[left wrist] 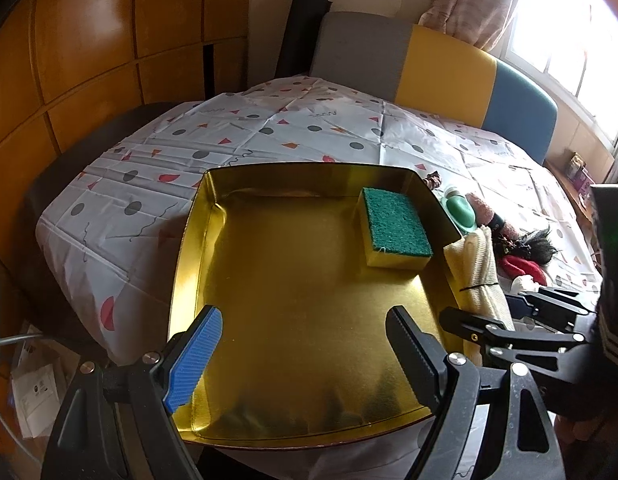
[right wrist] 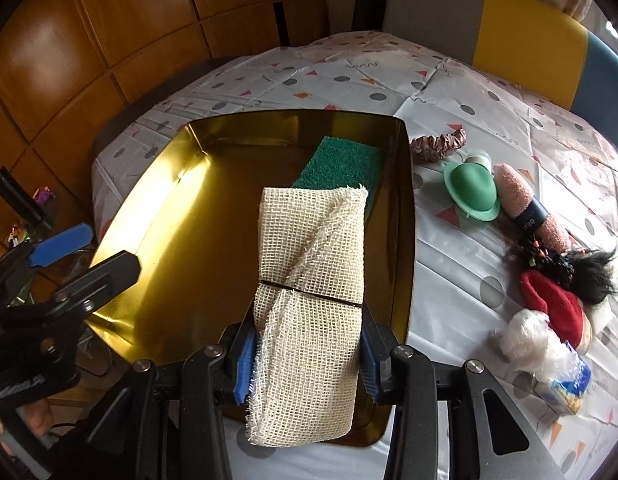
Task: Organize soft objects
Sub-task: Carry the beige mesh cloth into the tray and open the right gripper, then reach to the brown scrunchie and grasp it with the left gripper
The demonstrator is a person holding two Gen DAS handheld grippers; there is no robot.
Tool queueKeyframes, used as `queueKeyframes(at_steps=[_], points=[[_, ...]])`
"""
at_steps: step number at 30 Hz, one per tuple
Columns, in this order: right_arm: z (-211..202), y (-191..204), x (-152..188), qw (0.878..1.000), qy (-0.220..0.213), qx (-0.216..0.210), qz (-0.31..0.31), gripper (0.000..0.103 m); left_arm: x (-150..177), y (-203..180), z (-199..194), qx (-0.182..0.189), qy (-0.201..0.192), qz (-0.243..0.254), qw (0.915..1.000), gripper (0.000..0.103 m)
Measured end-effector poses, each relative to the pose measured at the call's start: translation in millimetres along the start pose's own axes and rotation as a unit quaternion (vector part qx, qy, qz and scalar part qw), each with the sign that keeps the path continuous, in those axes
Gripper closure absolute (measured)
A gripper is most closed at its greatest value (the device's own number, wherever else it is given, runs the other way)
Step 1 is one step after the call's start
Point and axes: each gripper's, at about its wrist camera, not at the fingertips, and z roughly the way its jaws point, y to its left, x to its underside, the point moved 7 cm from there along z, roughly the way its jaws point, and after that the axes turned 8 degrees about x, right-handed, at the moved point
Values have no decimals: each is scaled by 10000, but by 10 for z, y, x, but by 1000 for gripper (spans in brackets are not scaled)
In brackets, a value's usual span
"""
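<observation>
A gold metal tray (left wrist: 293, 312) (right wrist: 181, 240) lies on the patterned tablecloth. A green and yellow sponge (left wrist: 395, 232) (right wrist: 341, 164) sits in its far right corner. My right gripper (right wrist: 307, 356) is shut on a folded cream mesh cloth (right wrist: 313, 292) tied with a black band, holding it over the tray's right side; the cloth also shows in the left wrist view (left wrist: 479, 272). My left gripper (left wrist: 305, 328) is open and empty over the tray's near edge.
To the right of the tray lie a pink scrunchie (right wrist: 439, 142), a green hat-shaped piece (right wrist: 471, 190), a pink rolled towel (right wrist: 529, 212), a black hairy item (right wrist: 589, 276), a red item (right wrist: 553, 308) and white fluff (right wrist: 533, 340). A chair (left wrist: 441, 64) stands behind the table.
</observation>
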Motion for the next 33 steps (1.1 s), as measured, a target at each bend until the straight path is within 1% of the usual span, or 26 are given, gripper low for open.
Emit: queueKeyframes(at_steps=[9, 11, 13, 16, 18, 21, 26, 28, 33], points=[[196, -39, -120, 9997, 73, 219, -74, 57, 31, 113, 22, -69, 47, -94, 9999, 18], [211, -78, -129, 9997, 80, 229, 3, 51, 36, 112, 21, -85, 40, -67, 9999, 18], [193, -109, -131, 9998, 35, 189, 85, 47, 36, 105, 37, -102, 43, -45, 9999, 18], [152, -142, -130, 9997, -35, 182, 149, 47, 60, 78, 68, -57, 102, -8, 9999, 18], [116, -160, -132, 9996, -87, 158, 199, 46, 77, 42, 86, -34, 125, 86, 9999, 19], [41, -197, -133, 9993, -199, 161, 268, 41, 93, -25, 102, 38, 149, 206, 9997, 19], [-118, -313, -118, 9981, -428, 199, 403, 30, 36, -171, 104, 192, 174, 458, 9986, 19], [-199, -407, -104, 9971, -536, 279, 464, 28, -26, -229, 95, 239, 159, 583, 9979, 19], [-394, -852, -23, 9926, -743, 488, 832, 24, -305, -488, 54, 524, -35, 1025, 9933, 18]])
